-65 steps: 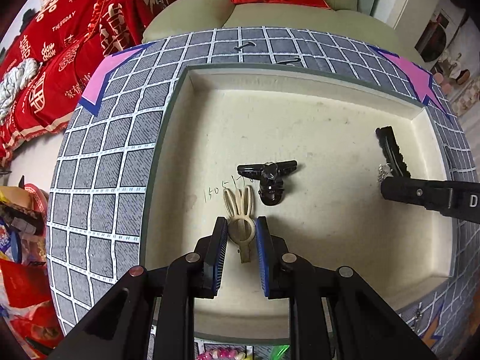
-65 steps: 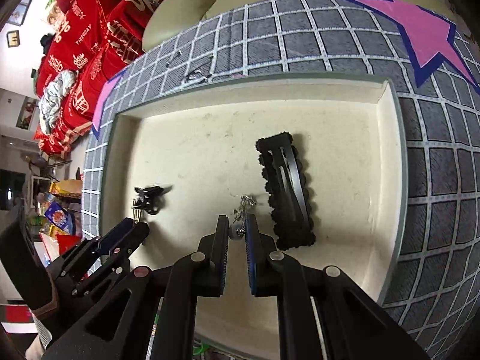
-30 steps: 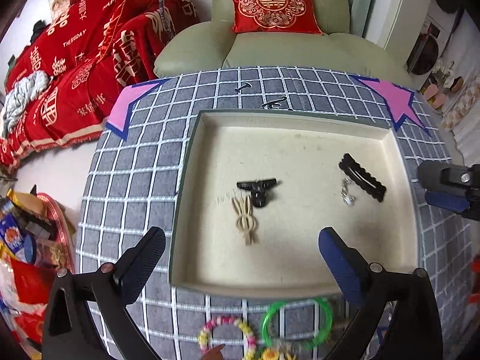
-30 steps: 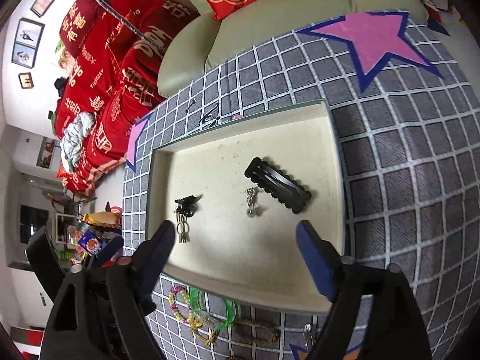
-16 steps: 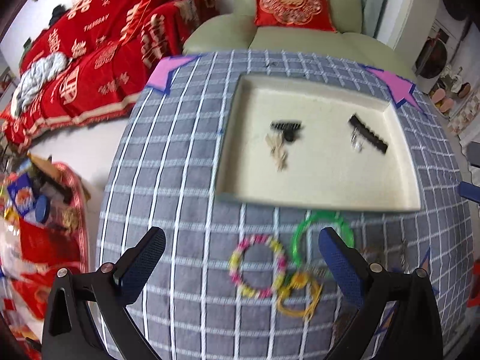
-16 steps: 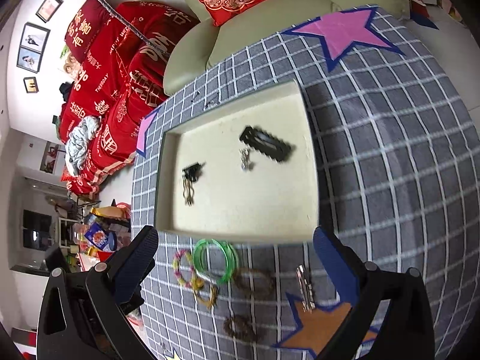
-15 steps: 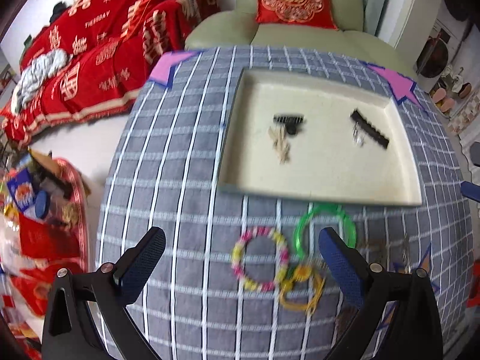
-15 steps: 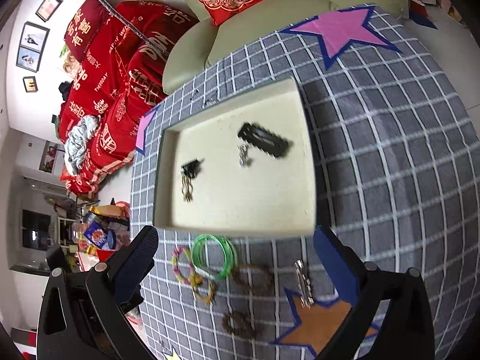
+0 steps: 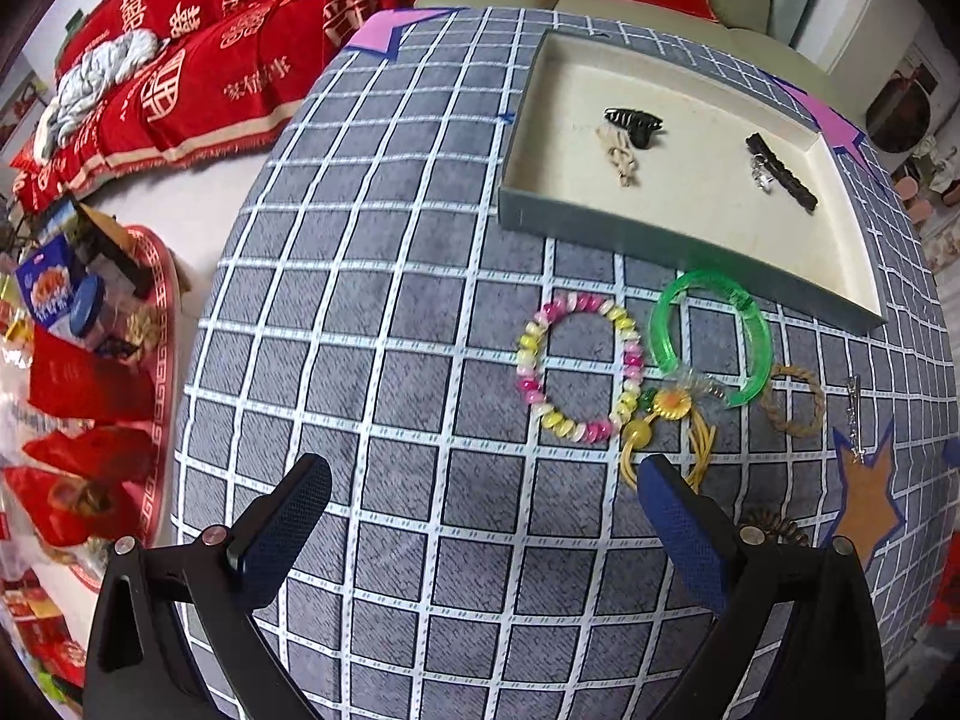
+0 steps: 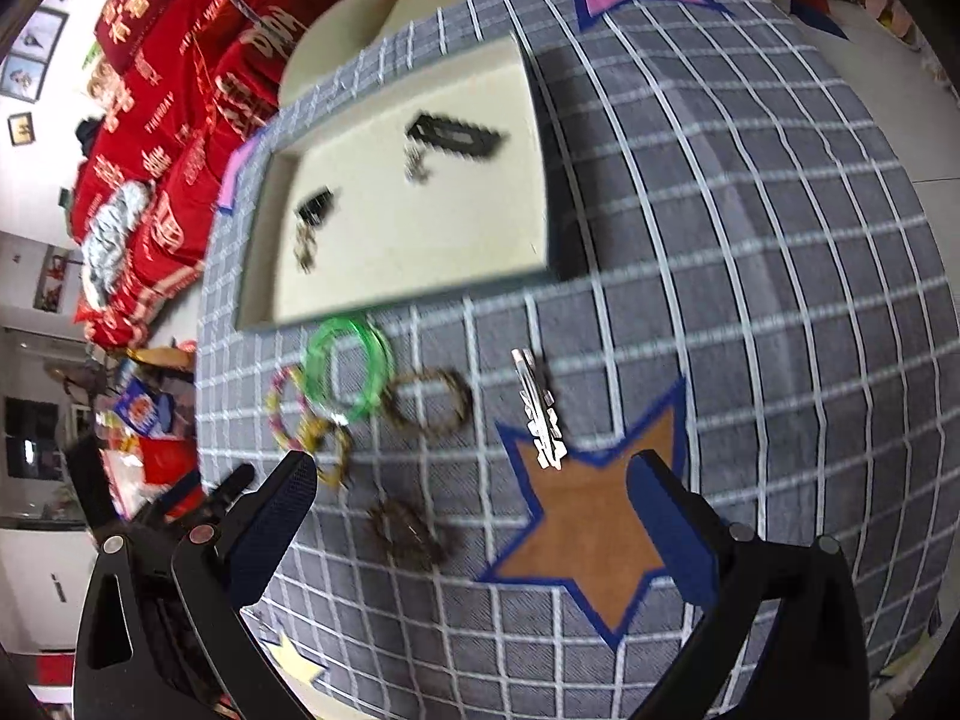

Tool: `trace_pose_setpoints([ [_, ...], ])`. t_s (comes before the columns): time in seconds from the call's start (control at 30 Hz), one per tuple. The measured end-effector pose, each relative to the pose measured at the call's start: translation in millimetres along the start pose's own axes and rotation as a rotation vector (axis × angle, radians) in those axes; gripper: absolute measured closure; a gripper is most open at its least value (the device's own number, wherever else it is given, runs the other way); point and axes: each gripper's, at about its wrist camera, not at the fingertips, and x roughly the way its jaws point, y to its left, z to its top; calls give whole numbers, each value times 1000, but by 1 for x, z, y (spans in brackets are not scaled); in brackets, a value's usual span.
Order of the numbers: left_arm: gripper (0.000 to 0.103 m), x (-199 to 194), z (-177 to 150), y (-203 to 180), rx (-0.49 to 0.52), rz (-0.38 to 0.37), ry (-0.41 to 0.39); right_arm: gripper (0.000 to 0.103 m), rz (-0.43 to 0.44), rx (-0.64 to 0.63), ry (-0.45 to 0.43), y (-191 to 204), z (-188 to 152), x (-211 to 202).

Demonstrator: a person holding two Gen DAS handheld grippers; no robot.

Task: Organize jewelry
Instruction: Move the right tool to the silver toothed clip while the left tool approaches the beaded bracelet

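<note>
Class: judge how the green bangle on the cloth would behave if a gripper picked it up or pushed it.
The green bangle looks like rigid clear plastic, so it probably keeps its shape. It seems thin and light. Its glossy surface may slip, and on edge it could roll.

Red blankets (image 9: 198, 60) drape a sofa beside a green armchair (image 9: 600, 0).

Light: bright, even daylight-like room light, no glare.
Shadows: soft, short, beside the shallow cream tray (image 10: 543, 192).
Blur: right wrist view smeared by motion; left wrist view sharp.
Distortion: fisheye bulges the grey grid-patterned counter (image 9: 390, 312); corners black.
</note>
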Motion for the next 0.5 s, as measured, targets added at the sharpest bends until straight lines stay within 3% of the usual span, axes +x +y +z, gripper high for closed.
trace_pose_setpoints([
  [0.5,0,29,2,7,0,-38,48,0,-182,-52,81,-12,-21,37],
])
